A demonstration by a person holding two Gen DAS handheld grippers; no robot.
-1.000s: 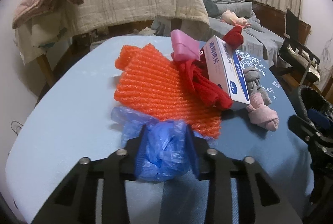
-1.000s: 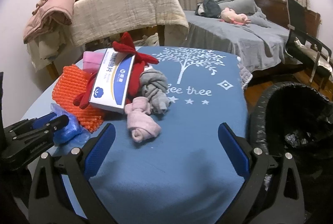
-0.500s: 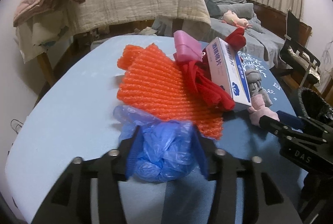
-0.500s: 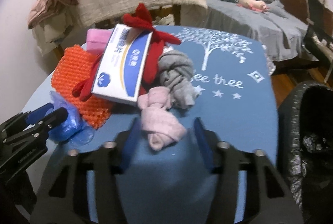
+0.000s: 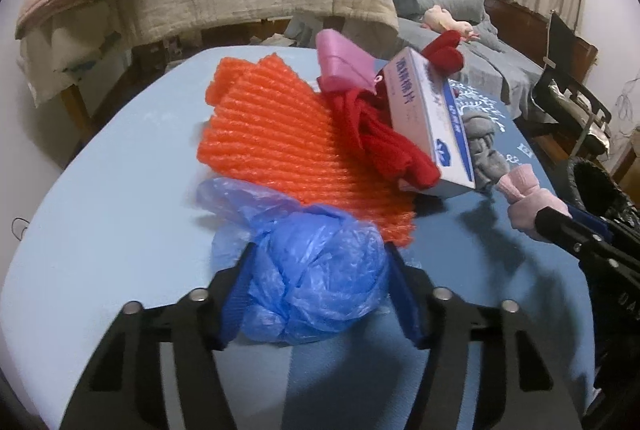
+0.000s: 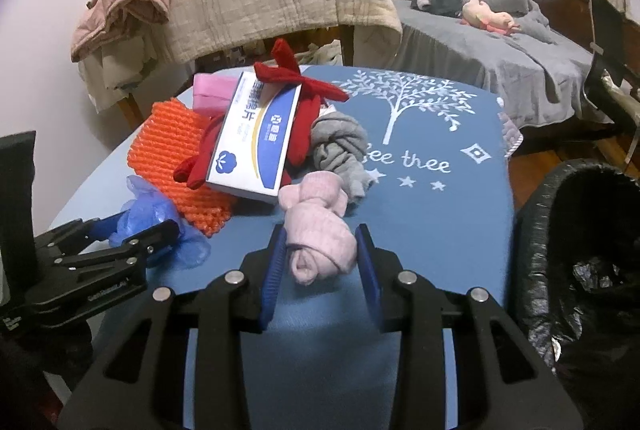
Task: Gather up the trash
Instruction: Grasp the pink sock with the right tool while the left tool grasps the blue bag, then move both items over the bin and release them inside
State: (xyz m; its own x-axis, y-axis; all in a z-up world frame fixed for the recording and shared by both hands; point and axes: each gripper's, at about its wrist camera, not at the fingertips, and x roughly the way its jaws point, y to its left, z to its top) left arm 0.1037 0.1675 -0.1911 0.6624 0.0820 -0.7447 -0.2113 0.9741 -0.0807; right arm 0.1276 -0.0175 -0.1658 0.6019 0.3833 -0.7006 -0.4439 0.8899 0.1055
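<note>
The left gripper (image 5: 318, 290) has its pads against both sides of the blue plastic bag (image 5: 316, 278), which lies at the near edge of the table (image 5: 100, 190). The right gripper (image 6: 322, 262) has just been closing and now clamps the pink sock (image 6: 320, 230). Behind them lie the orange foam net (image 5: 280, 134) and the box (image 6: 256, 142). At the right stands the black trash bin (image 6: 580, 230).

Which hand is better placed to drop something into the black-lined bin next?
Right. Its claw has been closing around the pink sock roll, and the bin sits just beside it; the left claw, around the blue bag, is farther away.
</note>
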